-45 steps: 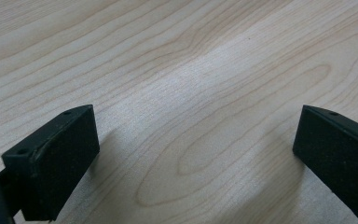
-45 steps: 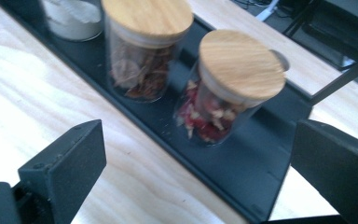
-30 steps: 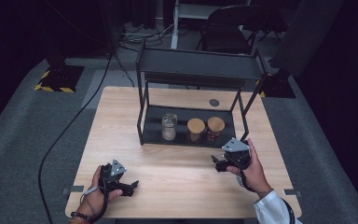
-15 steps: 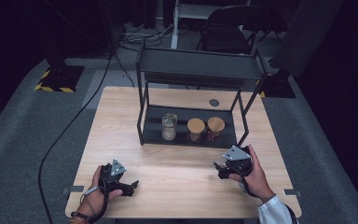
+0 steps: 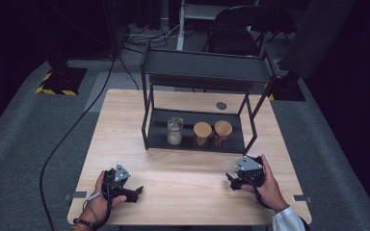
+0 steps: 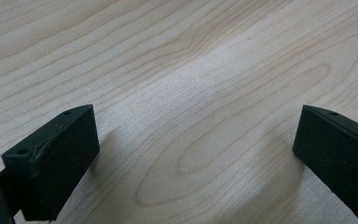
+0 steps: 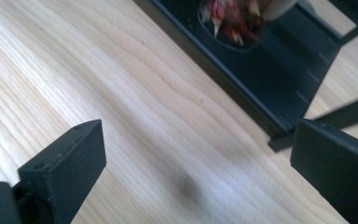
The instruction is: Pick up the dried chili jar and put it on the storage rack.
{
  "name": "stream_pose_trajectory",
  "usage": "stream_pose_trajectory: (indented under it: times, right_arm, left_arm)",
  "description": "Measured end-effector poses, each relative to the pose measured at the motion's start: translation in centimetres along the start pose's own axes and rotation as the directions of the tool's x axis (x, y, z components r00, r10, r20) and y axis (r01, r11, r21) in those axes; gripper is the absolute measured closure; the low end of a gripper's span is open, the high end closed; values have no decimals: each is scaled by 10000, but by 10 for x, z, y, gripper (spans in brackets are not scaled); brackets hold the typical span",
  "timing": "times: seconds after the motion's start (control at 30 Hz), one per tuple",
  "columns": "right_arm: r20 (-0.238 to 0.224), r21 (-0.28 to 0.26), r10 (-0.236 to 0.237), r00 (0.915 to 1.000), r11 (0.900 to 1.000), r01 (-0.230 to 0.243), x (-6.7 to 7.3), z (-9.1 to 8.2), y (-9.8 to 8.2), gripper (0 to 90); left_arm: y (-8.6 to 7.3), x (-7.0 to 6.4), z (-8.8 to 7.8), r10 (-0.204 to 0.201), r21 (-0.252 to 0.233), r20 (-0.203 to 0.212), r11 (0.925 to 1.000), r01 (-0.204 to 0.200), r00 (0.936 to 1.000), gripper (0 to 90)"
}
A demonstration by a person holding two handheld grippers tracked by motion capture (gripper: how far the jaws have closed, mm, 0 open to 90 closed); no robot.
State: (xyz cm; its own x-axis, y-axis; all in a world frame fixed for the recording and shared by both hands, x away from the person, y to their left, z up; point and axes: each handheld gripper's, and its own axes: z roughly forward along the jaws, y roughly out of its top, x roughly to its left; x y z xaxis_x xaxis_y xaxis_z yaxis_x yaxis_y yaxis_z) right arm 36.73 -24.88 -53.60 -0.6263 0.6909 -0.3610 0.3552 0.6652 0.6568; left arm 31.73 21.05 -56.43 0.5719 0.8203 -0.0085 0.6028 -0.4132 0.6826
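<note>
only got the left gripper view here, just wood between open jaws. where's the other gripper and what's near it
Observer: The right gripper sits low over the table's near right part, jaws open with nothing between them.
Operator: what's ahead of it
Observer: A black two-tier rack; on its lower shelf stand three jars in a row.
Operator: which jar is closest to that gripper
Observer: The rightmost cork-lidded jar, with red contents inside, as the right gripper view shows.
Operator: and the other two
Observer: A second cork-lidded jar in the middle and a clear glass jar at the left.
</note>
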Motion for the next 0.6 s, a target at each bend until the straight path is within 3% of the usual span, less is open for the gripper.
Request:
stream_pose_trajectory:
  times: [0.6]
  right_arm:
    - [-206, 268, 648, 9977, 9976, -642, -7, -4, -29, 31]
  left_arm:
    - [0, 0, 0, 4, 1, 1, 10000, -4, 10000, 0]
